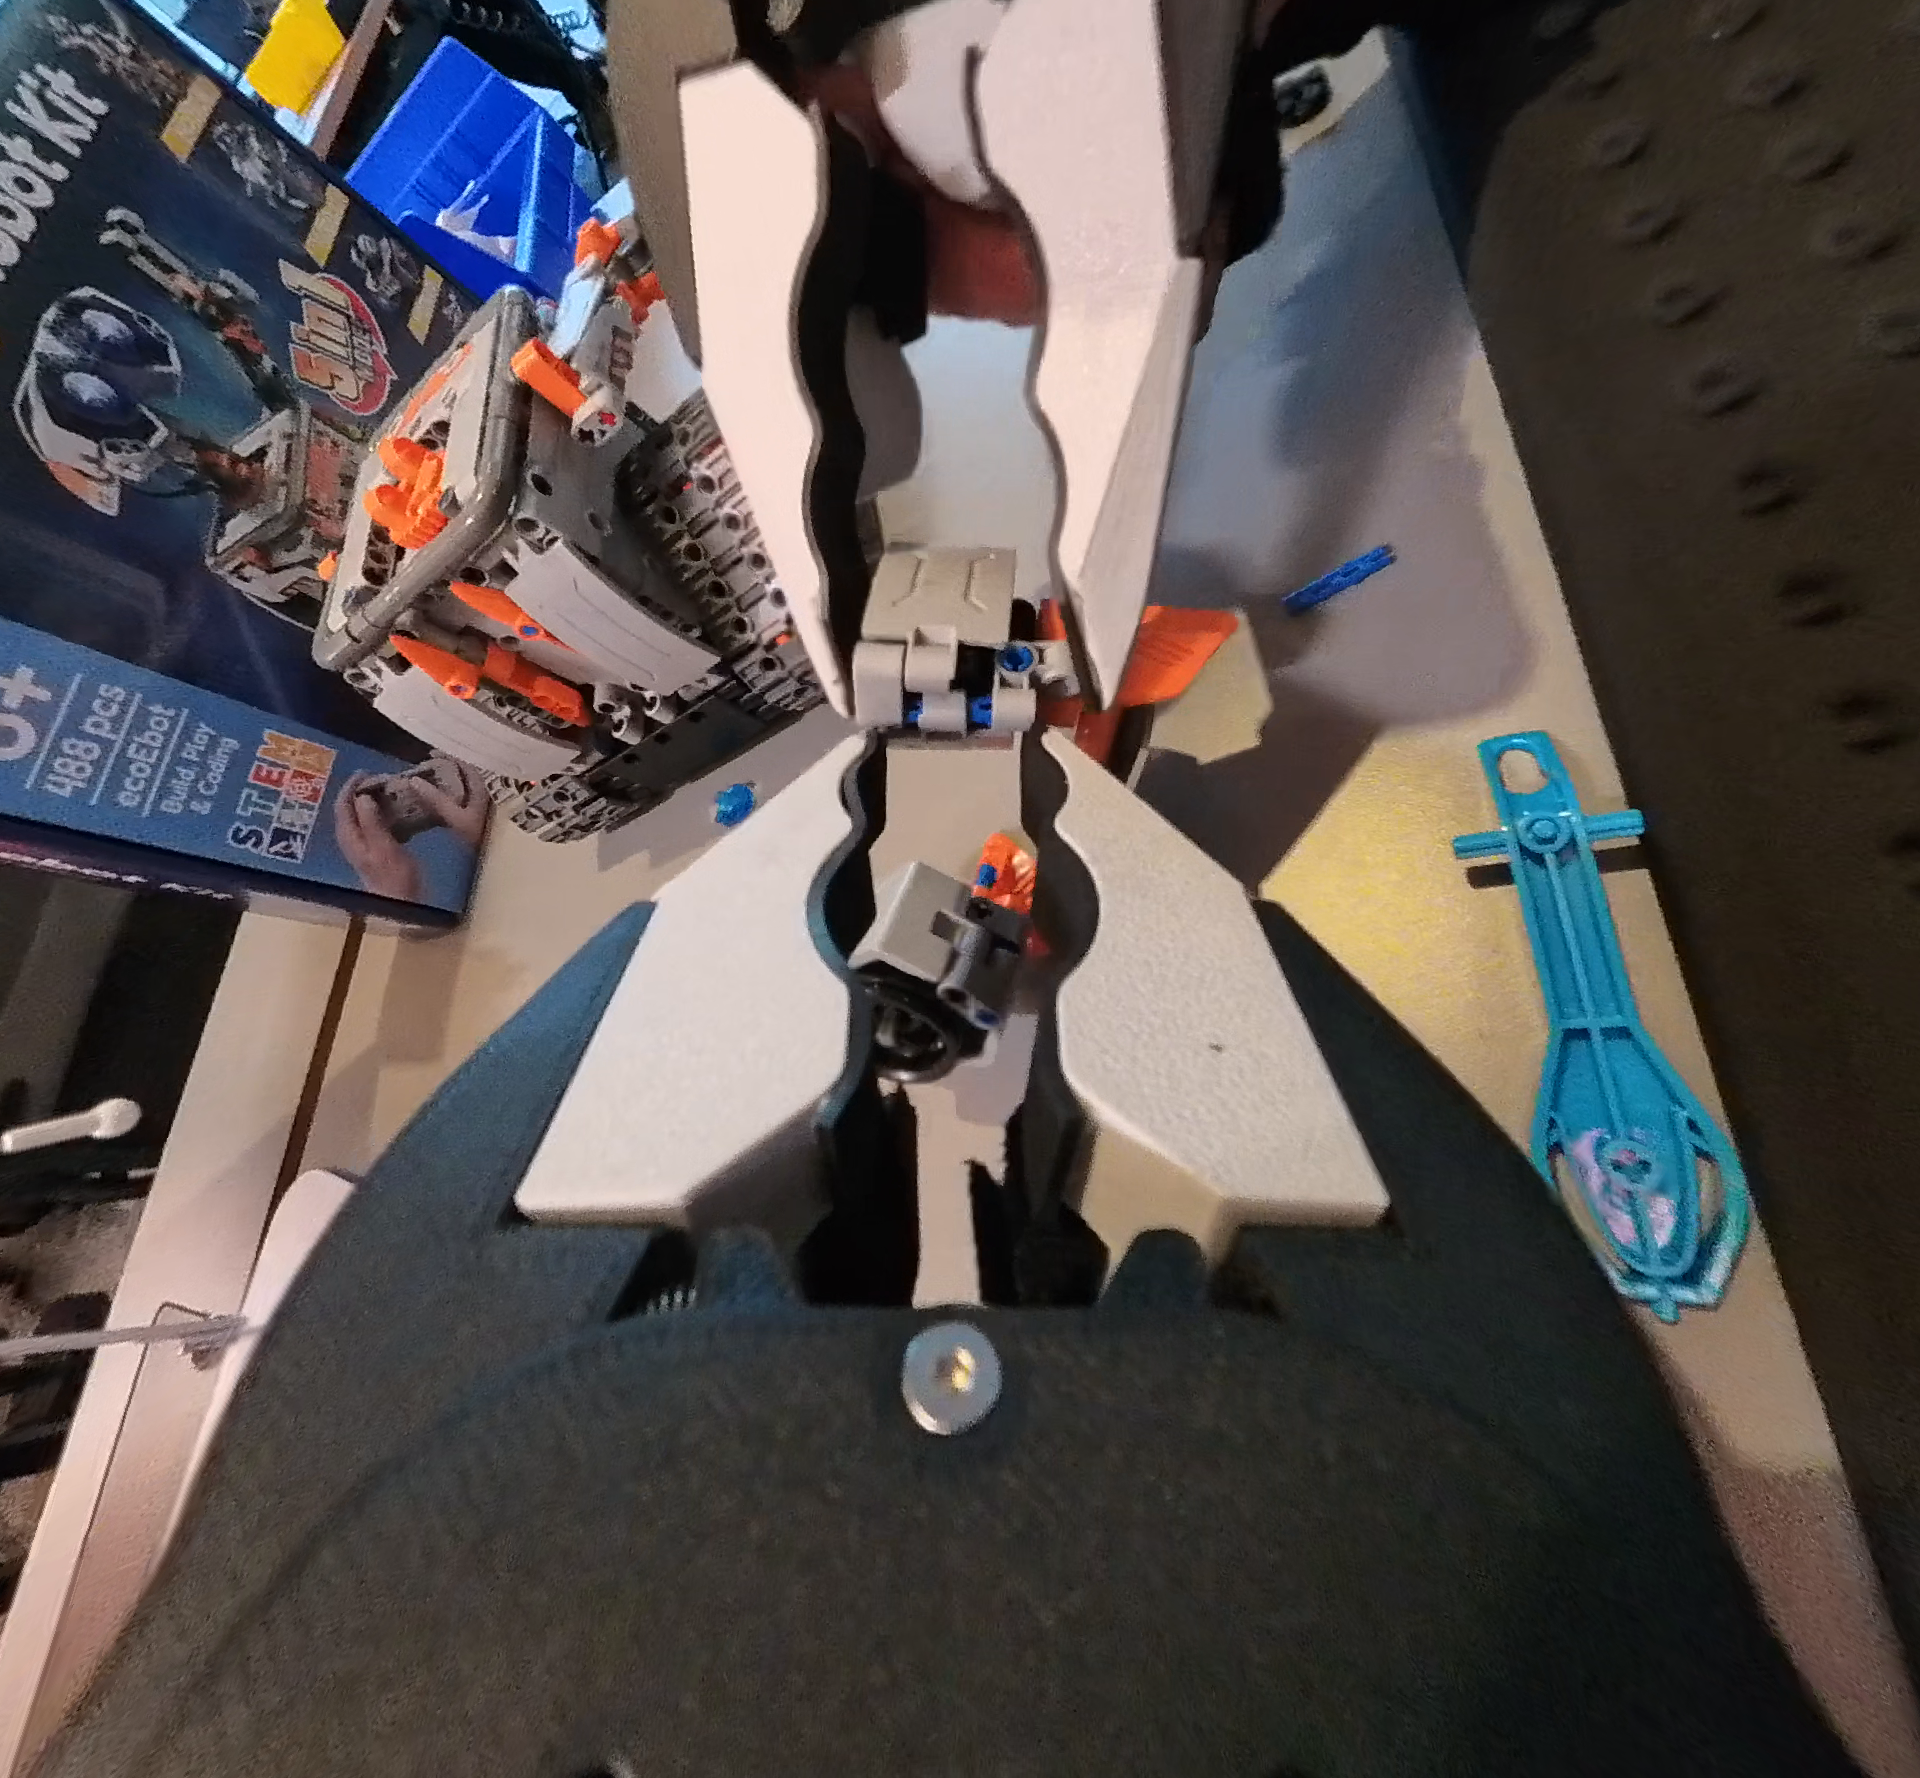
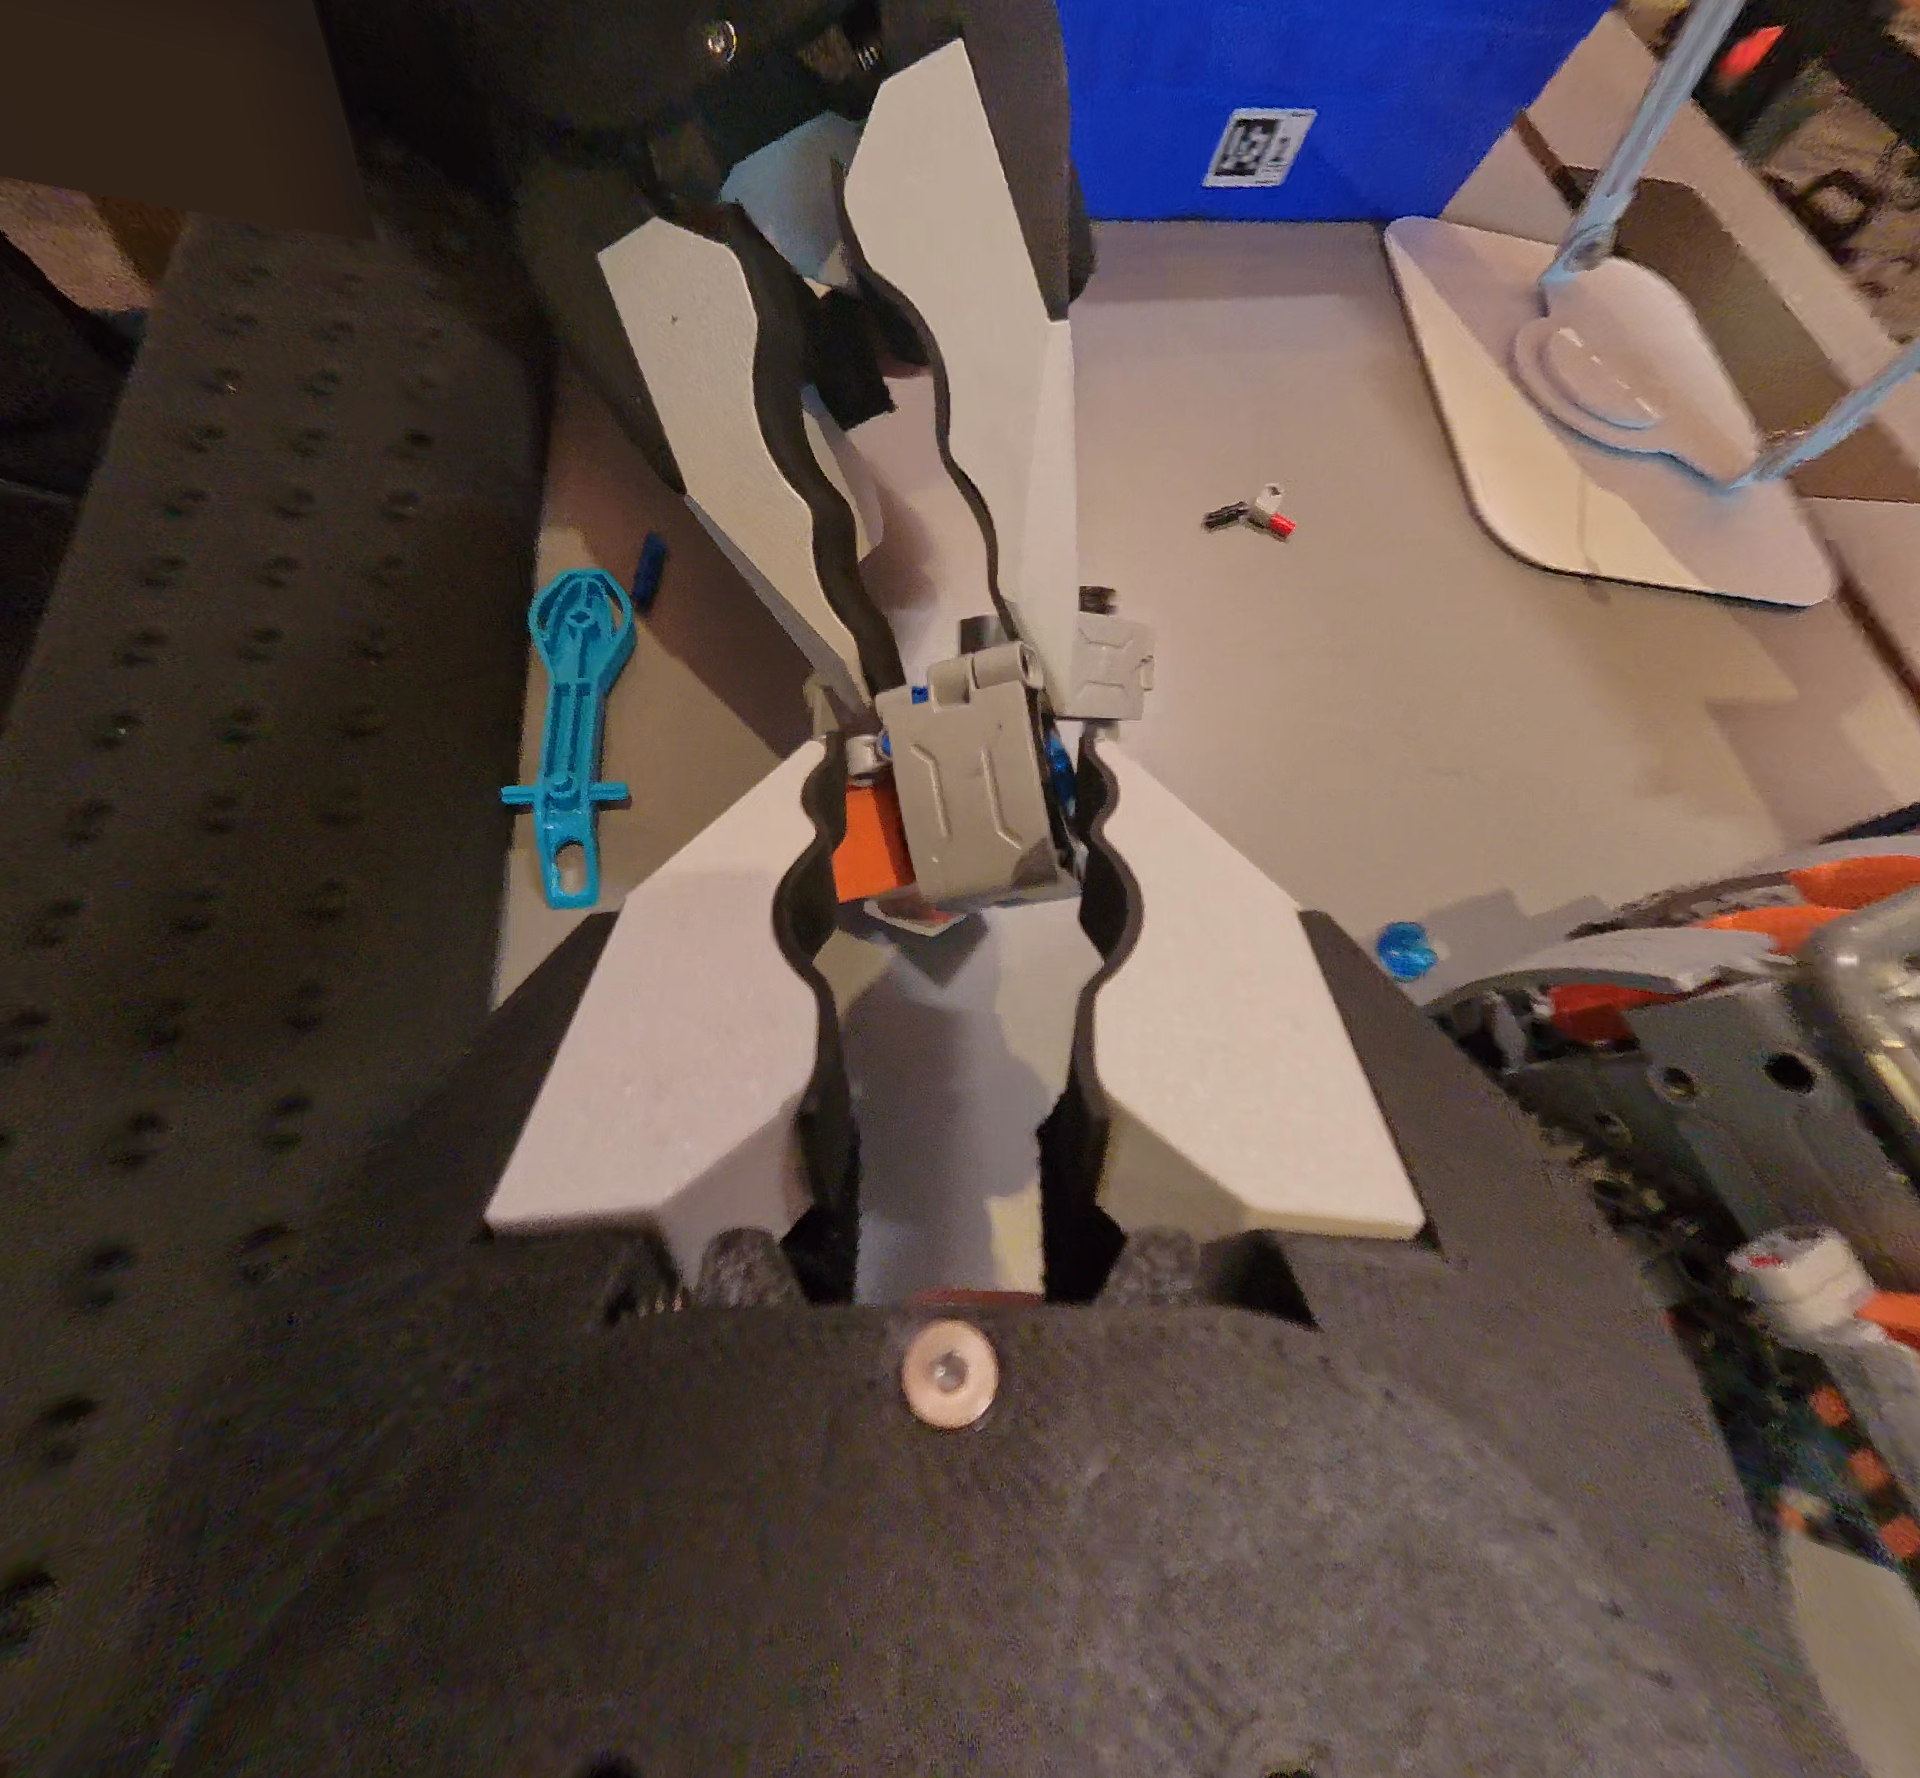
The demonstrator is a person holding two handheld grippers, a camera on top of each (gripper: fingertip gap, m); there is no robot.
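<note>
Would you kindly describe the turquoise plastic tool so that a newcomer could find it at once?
Start at the black perforated mat bordering the pale table. The turquoise tool lies flat on the table along that mat's edge, beside the meeting point of both grippers. It is the only long, openwork piece, with a short crossbar and a rounded cage end; the blue bits nearby are tiny.

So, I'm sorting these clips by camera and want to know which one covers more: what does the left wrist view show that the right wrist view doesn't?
Only the left wrist view shows the printed kit box, the whole grey-and-orange brick model and a small grey motor block between the left gripper's fingers. Only the right wrist view shows the white stand base and a tiny grey-and-red piece. Both show the two grippers meeting on the grey hinged assembly, with the right gripper shut on it, plus the teal tool, the blue bin and the black perforated board.
</note>
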